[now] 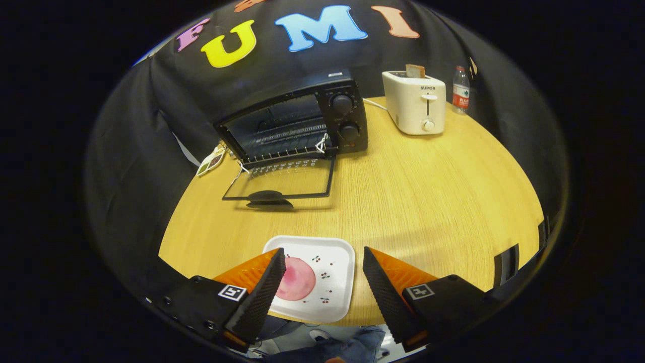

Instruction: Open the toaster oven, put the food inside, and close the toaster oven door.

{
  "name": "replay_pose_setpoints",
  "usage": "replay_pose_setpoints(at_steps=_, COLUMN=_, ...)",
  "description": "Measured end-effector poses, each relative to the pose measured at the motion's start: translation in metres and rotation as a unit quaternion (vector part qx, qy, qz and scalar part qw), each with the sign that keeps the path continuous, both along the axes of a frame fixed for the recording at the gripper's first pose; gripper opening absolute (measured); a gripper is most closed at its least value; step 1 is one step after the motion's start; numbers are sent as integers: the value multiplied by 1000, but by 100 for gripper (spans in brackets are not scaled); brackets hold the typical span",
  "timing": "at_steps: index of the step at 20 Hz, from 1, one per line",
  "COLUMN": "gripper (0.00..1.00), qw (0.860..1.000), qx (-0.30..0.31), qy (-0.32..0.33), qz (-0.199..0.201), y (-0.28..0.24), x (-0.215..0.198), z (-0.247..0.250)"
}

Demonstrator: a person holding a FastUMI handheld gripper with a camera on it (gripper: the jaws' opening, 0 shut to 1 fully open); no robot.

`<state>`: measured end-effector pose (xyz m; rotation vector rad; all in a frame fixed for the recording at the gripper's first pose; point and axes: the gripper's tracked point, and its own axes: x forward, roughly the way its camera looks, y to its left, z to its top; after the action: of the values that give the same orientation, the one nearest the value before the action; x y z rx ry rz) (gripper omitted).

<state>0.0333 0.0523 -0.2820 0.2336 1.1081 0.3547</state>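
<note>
We see one gripper (322,262) with its two fingers spread wide apart and nothing held between them. Its fingers (262,297) stand over the near edge of one round wooden table (428,201).

Between the fingers lies one white square plate (332,302), set at the table's near edge. On it rests one flat pink round piece of food (297,280), just beside the left finger, which covers part of it; whether finger and food touch we cannot tell. The plate also carries small printed cherry marks, which we do not count.

Well beyond the fingers, toward the far left of the table, stands one black toaster oven (297,121). Its one glass door (282,181) is folded fully down and lies flat on the table, with one dark handle (267,199) at its near edge. We see one wire rack (287,151) inside the open cavity, and two round knobs, an upper knob (341,103) and a lower knob (348,132), on the panel at the oven's right.

To the right of the oven stands one cream pop-up toaster (415,103), with one slice of bread (415,70) upright in its slot. Just beside it, further right, is one plastic bottle (460,91) with a red label. One small tag (211,161) lies at the oven's left.
</note>
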Motion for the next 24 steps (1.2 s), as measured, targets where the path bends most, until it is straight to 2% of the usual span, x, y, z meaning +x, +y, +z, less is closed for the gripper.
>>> replay_pose_setpoints(at_steps=7, gripper=99, qw=994, qx=-6, qy=107, qz=33, y=-5, x=-26, z=-38)
replay_pose_setpoints(at_steps=15, gripper=89, qw=984, qx=-29, qy=158, qz=73, y=-2, x=-38, z=-57)
replay_pose_setpoints(at_steps=19, gripper=46, qw=981, qx=-38, qy=175, qz=80, y=-5, x=-40, z=-60)
replay_pose_setpoints(at_steps=21, gripper=33, qw=979, qx=-36, qy=182, qz=79, y=-6, x=-39, z=-60)
replay_pose_setpoints(at_steps=24, gripper=31, qw=977, qx=-37, qy=190, qz=88, y=-7, x=-40, z=-62)
